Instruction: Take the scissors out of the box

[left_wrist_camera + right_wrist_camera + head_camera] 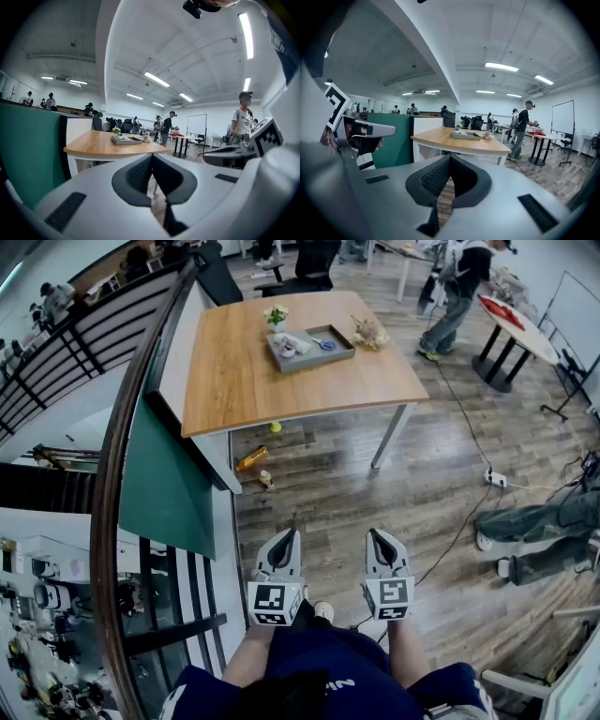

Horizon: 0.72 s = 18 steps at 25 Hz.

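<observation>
On far table (234, 381), blue-handled scissors (324, 344) in grey box (315, 362), hand-held grippers (293, 533) (373, 533) closed, empty

You hold your left gripper (292, 538) and your right gripper (374, 536) side by side in front of your body with a gap between them. Both point forward and tip slightly downward. The jaws of each are closed tight together with nothing between them. Your left forearm (249, 654) and right forearm (405, 645) reach forward, bare, and each gripper's marker cube faces up toward you.
</observation>
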{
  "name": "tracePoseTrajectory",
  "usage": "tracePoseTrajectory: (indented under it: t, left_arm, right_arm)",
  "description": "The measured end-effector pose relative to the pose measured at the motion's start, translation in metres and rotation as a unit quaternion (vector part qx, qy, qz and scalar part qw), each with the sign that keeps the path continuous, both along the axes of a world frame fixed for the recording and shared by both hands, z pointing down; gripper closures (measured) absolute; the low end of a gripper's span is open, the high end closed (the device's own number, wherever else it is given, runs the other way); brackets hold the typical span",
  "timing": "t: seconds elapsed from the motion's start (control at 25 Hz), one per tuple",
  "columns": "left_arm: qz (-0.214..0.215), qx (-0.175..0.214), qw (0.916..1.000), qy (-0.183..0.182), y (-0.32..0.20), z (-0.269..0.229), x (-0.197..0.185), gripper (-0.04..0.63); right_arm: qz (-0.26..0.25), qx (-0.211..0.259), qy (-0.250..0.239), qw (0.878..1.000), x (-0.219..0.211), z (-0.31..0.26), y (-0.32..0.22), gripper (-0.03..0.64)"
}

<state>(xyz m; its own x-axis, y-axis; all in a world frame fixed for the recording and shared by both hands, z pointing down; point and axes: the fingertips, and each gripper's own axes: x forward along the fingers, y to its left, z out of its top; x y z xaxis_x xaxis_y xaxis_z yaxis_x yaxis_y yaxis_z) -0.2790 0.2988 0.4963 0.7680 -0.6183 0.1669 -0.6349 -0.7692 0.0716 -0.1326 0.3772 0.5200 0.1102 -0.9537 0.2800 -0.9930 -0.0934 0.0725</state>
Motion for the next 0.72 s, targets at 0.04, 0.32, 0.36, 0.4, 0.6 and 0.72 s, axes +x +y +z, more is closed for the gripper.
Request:
tracePoseTrajectory:
  t: [0.04,0.32,0.36,0.4,0.6,0.72]
  left_arm:
    - [0.000,0.001,1.0000,0.001,-0.002,-0.001,0.001,0.591]
    - [-0.004,0.007,1.0000,0.006,-0.008,-0.006,0.004,0.591]
    - [-0.004,0.008,0.9999,0.007,-0.008,-0.007,0.005,0.591]
    - [-0.003,0.009,0.9999,0.007,-0.008,-0.008,0.006,0.591]
    - [0.002,0.005,1.0000,0.006,-0.010,-0.006,0.005,0.591]
    - [0.014,-0.008,0.9998,0.007,-0.007,-0.001,0.006,0.591]
  right_arm:
    - [0.001,0.000,0.002,1.000,0.001,-0.001,-0.001,0.611]
    - [0.002,0.009,0.008,1.000,0.006,-0.008,-0.007,0.611]
    - [0.002,0.009,0.008,1.000,0.007,-0.008,-0.007,0.611]
    - [0.003,0.010,0.008,1.000,0.007,-0.008,-0.007,0.611]
    - [0.002,0.017,0.001,1.000,0.006,-0.011,-0.009,0.609]
    - [0.002,0.026,-0.017,1.000,0.005,-0.012,-0.008,0.607]
